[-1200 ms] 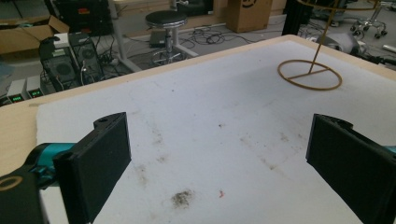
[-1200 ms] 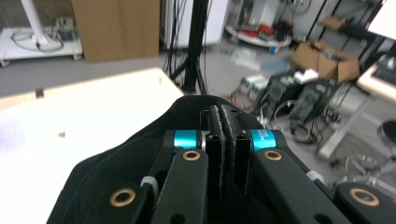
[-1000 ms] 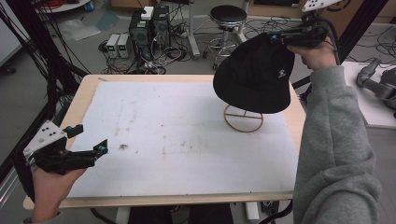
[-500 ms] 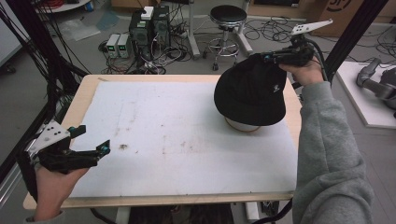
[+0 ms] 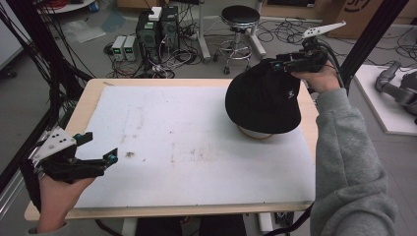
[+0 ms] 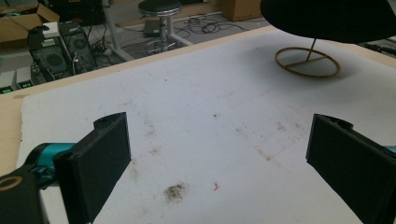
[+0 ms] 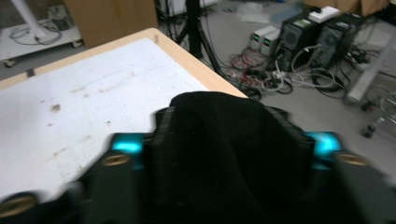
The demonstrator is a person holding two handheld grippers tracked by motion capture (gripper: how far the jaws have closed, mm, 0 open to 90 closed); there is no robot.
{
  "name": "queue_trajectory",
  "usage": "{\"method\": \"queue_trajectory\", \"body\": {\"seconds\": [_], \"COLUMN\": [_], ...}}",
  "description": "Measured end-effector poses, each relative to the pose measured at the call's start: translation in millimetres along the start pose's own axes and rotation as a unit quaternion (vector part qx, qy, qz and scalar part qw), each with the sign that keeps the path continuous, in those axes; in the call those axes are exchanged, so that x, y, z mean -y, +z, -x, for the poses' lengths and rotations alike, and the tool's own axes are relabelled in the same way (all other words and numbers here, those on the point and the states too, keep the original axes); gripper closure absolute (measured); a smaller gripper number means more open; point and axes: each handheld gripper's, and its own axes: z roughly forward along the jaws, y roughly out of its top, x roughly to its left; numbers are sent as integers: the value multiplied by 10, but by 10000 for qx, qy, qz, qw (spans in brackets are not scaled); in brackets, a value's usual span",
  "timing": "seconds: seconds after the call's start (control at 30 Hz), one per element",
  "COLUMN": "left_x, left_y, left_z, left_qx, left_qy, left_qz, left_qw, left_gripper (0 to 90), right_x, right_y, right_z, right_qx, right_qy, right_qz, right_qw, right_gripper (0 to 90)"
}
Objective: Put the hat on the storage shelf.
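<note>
The black hat (image 5: 263, 101) sat on the wire stand (image 5: 255, 133) at the far right part of the table (image 5: 88, 103), covering all but a curve of the stand's ring base on the white mat (image 5: 182, 142). A small white mark showed on the side of its crown in the high view; I could not read it as a brand or word. In the left gripper view the hat's brim (image 6: 327, 18) hung above the ring base and thin stem (image 6: 307, 61).

My right gripper (image 5: 278, 64) was at the hat's far upper edge, and its jaws had just been opening. In the right gripper view the black cloth (image 7: 224, 158) lay between them; the picture was blurred, so I could not tell whether the pads pressed on it.

My left gripper (image 5: 101, 147) hung over the near left part of the mat, well apart from the hat, jaws wide and nothing between them. A dark smudge (image 6: 175, 191) and a tiny red speck (image 6: 215, 186) marked the mat just ahead of it.

Beyond the table stood a stool (image 5: 241, 17) and computer boxes (image 5: 157, 32) among cables; I could read no writing on them.
</note>
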Motion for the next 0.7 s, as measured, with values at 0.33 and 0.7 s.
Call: {"method": "queue_trajectory", "body": {"seconds": [0.33,0.7], "left_x": [-31,-81], "left_y": [7,39], "left_z": [44,101], "left_qx": [113,271], "left_qy": [27,63], "left_qz": [68,170], "left_qw": [9999,9995], "left_gripper": [68,68], "right_x": [-28,225], "right_y": [-230,-630], "right_z": [-254,-724], "right_qx": [339,385], "right_qy": [-35,-267], "right_qz": [42,408], "right_qw": [9994,9981], "right_gripper": [24,12]}}
